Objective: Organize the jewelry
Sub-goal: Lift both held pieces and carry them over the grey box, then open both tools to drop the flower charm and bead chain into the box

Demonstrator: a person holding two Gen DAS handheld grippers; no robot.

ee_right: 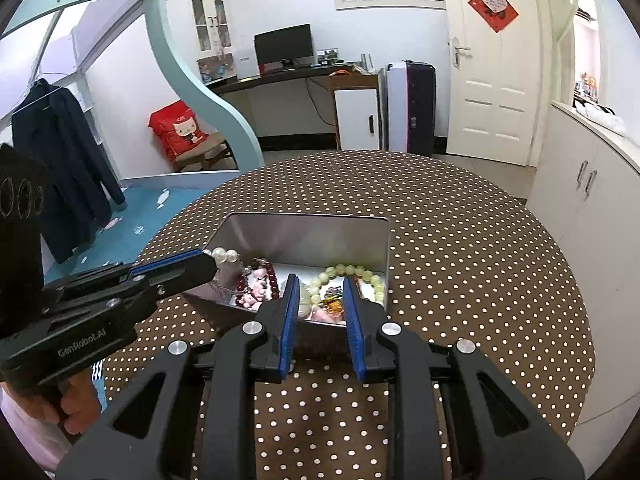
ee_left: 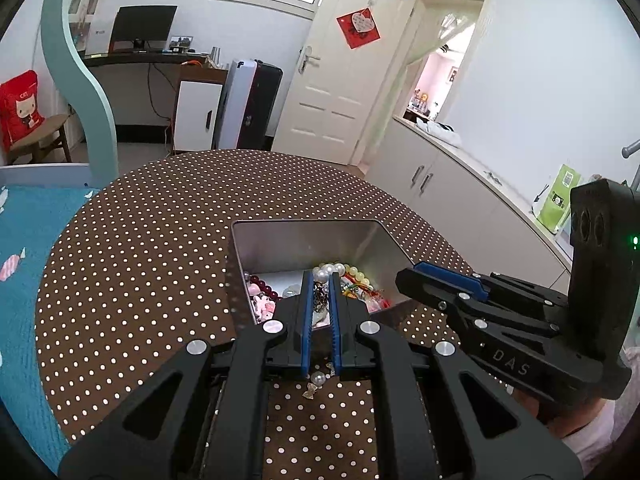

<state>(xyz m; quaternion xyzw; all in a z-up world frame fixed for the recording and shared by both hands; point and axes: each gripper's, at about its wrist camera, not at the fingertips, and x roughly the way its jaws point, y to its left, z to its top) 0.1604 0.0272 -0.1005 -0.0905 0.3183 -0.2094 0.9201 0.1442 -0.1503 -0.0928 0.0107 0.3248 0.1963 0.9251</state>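
Observation:
An open metal tin (ee_left: pixel 296 246) (ee_right: pixel 304 236) sits on the polka-dot table and holds jewelry: a pale green bead bracelet (ee_right: pixel 352 272), dark red beads (ee_right: pixel 272 276), pink charms (ee_left: pixel 264 306). My left gripper (ee_left: pixel 320 276) (ee_right: pixel 208 258) is nearly shut on a white pearl string (ee_right: pixel 224 255) with a dark chain (ee_left: pixel 320 294), held over the tin's left side. One pearl and a small bow charm (ee_left: pixel 316 382) hang below the fingers. My right gripper (ee_right: pixel 320 280) (ee_left: pixel 404 276) is open and empty at the tin's near right edge.
The round brown polka-dot table (ee_left: pixel 140 240) (ee_right: pixel 480 260) carries the tin. A blue bed (ee_left: pixel 24 240) lies to the left. White cabinets (ee_right: pixel 592 200) stand to the right, a desk and a door at the back.

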